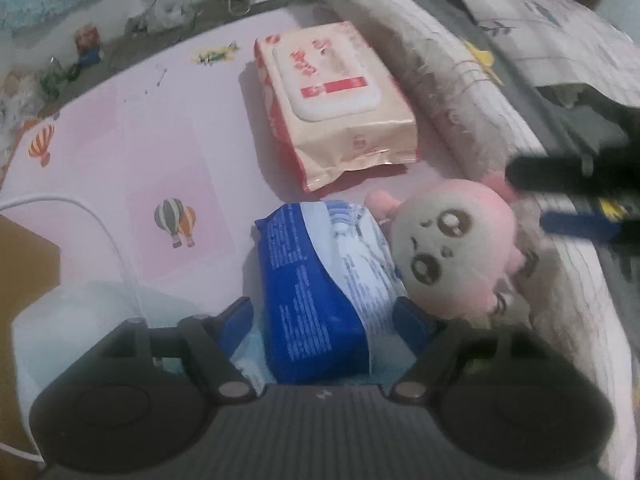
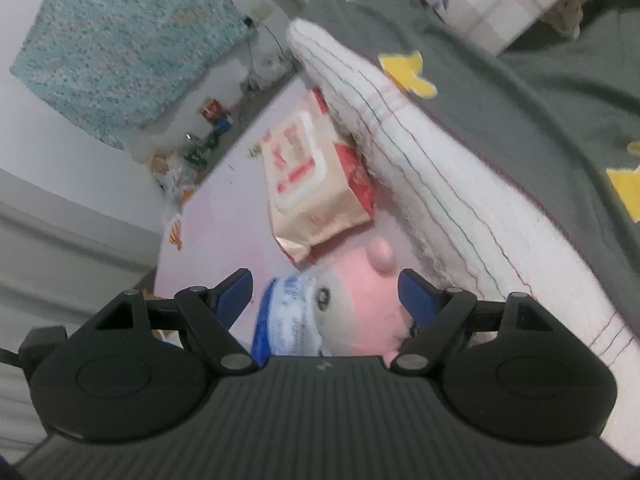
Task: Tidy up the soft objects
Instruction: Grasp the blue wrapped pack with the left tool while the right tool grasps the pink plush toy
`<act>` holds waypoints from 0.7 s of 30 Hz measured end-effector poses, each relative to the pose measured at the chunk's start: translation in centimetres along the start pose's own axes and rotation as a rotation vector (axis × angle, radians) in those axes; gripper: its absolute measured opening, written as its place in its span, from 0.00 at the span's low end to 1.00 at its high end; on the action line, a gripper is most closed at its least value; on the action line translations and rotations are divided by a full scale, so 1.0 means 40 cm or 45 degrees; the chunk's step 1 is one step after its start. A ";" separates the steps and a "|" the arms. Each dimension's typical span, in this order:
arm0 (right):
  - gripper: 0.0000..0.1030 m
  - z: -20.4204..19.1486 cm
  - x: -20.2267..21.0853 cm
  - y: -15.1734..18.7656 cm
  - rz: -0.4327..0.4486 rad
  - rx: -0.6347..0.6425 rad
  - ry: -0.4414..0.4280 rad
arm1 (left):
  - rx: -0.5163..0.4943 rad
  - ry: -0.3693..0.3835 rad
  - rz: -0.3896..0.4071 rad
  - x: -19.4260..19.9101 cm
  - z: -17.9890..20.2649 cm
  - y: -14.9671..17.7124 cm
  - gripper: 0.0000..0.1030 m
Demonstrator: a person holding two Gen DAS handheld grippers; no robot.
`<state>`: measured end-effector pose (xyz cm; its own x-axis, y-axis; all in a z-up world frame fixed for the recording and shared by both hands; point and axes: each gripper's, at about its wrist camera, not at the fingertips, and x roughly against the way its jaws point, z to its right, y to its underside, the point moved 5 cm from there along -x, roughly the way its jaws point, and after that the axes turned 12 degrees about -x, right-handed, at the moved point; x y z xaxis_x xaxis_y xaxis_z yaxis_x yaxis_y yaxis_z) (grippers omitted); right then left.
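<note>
A blue-and-white soft pack [image 1: 316, 280] lies on the pink mat [image 1: 160, 152], right between the fingers of my left gripper [image 1: 326, 316]. The jaws stand wide and I see no pad pressing on the pack. A pink plush toy [image 1: 452, 248] with a cream face leans against the pack's right side. My right gripper [image 2: 326, 288] hovers open over the plush toy [image 2: 360, 292] and the blue pack [image 2: 284, 316]; in the left wrist view its fingers [image 1: 580, 228] reach in from the right edge. A beige-and-red wipes pack [image 1: 332, 96] lies farther back.
A rolled white quilted blanket [image 1: 460, 92] borders the mat on the right, with a grey cover with yellow shapes [image 2: 520, 80] beyond it. A white container [image 1: 80, 320], a white cable [image 1: 100, 232] and a cardboard box [image 1: 24, 256] sit at the lower left. Small clutter lines the far floor.
</note>
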<state>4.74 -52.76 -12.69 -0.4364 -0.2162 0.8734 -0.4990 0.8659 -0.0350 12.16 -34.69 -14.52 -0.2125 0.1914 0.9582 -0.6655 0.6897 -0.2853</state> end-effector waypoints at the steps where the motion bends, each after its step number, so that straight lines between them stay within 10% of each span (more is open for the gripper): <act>1: 0.78 0.005 -0.009 0.003 -0.022 -0.010 0.012 | 0.019 0.017 -0.013 -0.009 -0.004 -0.005 0.83; 21: 0.67 0.041 -0.163 0.013 -0.157 0.063 0.095 | 0.204 0.119 -0.054 -0.070 -0.057 -0.041 0.61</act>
<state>6.10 -51.63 -19.21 -0.3140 -0.2837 0.9061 -0.5826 0.8111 0.0520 15.47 -34.77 -16.70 -0.1194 0.2339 0.9649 -0.7795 0.5798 -0.2370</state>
